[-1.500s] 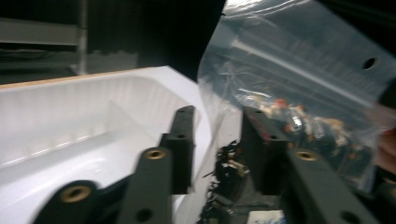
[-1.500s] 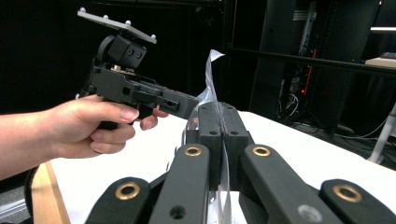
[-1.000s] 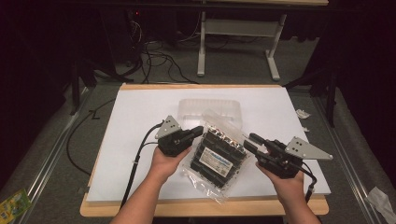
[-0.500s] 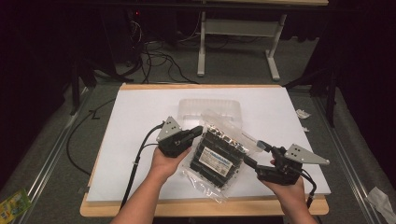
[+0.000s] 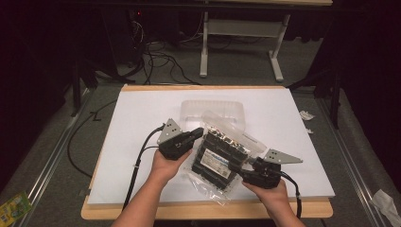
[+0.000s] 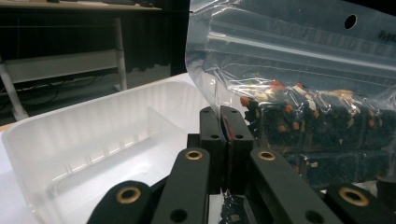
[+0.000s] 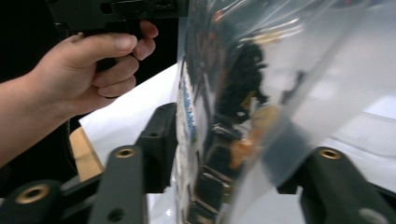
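Note:
A clear plastic bag [image 5: 222, 153] packed with black pieces hangs tilted over the white table [image 5: 137, 118]. My left gripper [image 5: 197, 132] is shut on the bag's upper left edge; in the left gripper view the two jaws [image 6: 226, 135] pinch the film of the bag [image 6: 303, 93]. My right gripper [image 5: 248, 168] sits at the bag's lower right side. In the right gripper view its jaws [image 7: 224, 140] stand wide apart with the bag [image 7: 243, 93] between them, and the right jaw is partly hidden behind the film. A clear empty tray [image 5: 189, 109] lies just behind the bag.
The tray [image 6: 70, 135] has a divider wall and lies close under the left gripper. Paper scraps [image 5: 306, 115] lie at the table's right edge. Cables [image 5: 156, 61] and desk legs [image 5: 204, 52] are on the floor beyond, and a yellow-green packet [image 5: 12, 205] is at lower left.
My right gripper has dropped lower and moved left toward the near edge, and its jaws now straddle the bag's lower right side. The left gripper has kept its hold.

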Action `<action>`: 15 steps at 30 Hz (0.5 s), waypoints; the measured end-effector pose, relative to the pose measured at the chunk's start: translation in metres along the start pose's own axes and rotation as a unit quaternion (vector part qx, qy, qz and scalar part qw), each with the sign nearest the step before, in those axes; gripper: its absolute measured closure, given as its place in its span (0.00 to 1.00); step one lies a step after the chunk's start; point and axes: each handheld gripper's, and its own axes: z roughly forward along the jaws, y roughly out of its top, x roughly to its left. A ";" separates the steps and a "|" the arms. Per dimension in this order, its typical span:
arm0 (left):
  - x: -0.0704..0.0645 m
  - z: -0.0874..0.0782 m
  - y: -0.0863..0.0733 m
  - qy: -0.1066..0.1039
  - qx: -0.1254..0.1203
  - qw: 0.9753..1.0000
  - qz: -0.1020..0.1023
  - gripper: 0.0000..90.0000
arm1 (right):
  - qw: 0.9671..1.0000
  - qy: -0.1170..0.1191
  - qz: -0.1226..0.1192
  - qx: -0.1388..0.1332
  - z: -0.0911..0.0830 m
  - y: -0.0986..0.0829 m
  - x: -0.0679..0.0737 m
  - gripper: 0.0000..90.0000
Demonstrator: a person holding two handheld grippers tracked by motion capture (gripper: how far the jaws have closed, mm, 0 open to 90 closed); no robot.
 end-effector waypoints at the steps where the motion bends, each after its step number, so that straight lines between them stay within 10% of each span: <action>1: 0.001 0.000 0.000 0.001 0.000 1.000 -0.001 0.99 | 1.000 0.002 0.003 0.000 0.001 0.000 0.001 0.65; 7: 0.003 -0.004 -0.002 0.018 0.012 1.000 -0.002 0.94 | 1.000 0.021 0.010 -0.001 0.003 0.001 0.004 0.84; 15: -0.003 -0.029 -0.021 0.070 0.040 0.997 0.010 0.57 | 1.000 0.021 -0.006 0.000 0.003 0.003 0.009 0.84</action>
